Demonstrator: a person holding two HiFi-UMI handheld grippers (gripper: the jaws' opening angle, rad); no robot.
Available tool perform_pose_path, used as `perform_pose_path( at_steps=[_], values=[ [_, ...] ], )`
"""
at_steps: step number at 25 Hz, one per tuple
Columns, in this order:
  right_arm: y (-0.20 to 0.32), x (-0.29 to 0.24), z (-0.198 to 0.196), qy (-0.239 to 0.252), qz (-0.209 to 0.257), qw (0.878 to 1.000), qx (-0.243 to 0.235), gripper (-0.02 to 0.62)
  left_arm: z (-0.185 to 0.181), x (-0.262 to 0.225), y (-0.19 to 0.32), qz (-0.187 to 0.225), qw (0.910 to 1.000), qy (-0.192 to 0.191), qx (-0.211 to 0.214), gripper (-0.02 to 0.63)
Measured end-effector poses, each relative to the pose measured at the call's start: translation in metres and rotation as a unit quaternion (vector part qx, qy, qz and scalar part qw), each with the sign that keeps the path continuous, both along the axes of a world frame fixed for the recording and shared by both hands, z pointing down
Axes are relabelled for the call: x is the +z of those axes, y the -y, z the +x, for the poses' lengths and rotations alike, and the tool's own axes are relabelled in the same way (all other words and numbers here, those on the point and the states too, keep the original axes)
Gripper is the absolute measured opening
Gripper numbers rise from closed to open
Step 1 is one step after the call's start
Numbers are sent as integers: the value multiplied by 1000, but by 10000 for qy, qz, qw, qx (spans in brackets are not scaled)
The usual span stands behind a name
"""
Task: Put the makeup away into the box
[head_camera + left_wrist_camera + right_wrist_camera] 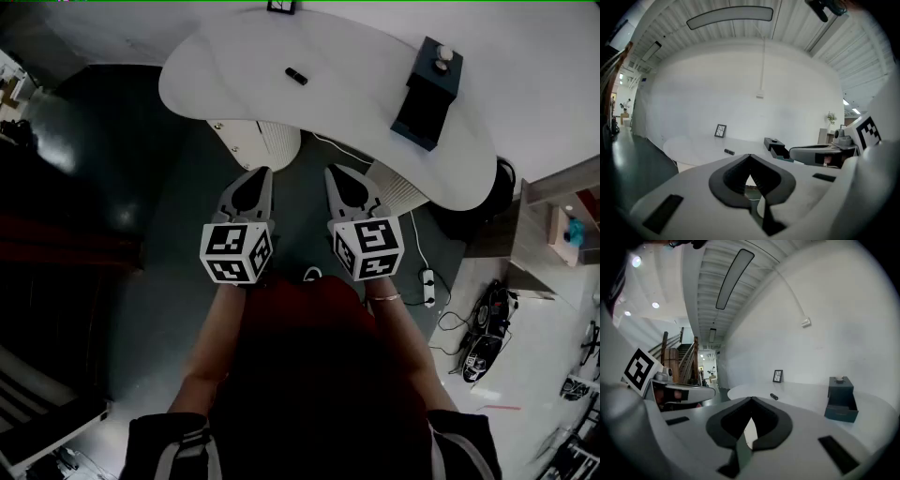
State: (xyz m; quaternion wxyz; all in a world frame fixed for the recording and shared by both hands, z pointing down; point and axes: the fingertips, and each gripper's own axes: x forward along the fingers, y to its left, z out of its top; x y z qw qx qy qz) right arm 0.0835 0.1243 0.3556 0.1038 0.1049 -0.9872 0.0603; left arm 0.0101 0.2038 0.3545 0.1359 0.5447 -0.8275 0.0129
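The small black makeup stick lies flat on the white curved table, out in the open, with nothing touching it. The dark blue-green box stands on the same table, well apart from the stick and nearer the right end. Its bottom drawer is pulled out toward the person. A small white round thing sits on top of the box. A black-framed picture stands at the far edge of the table. The left gripper and the right gripper are held side by side over the dark floor, just short of the table's near edge. Both point toward the table. Each gripper's jaws are squeezed together with nothing between them.
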Motion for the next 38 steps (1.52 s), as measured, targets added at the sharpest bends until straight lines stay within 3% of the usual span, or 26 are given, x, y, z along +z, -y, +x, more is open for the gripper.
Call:
perform_pose_path(
  at_steps=[13, 21, 38],
  values=[
    [8, 3, -4, 1, -62, 9999, -144, 15, 5, -5, 7, -14, 10000, 65, -34, 23],
    [10, 9, -11, -310, 183, 9989, -310, 17, 3, -4, 12, -29, 9999, 82, -89, 23],
    [28, 17, -28, -397, 150, 9987, -283, 16, -27, 4, 31, 17, 9999, -77, -95, 23]
  ],
)
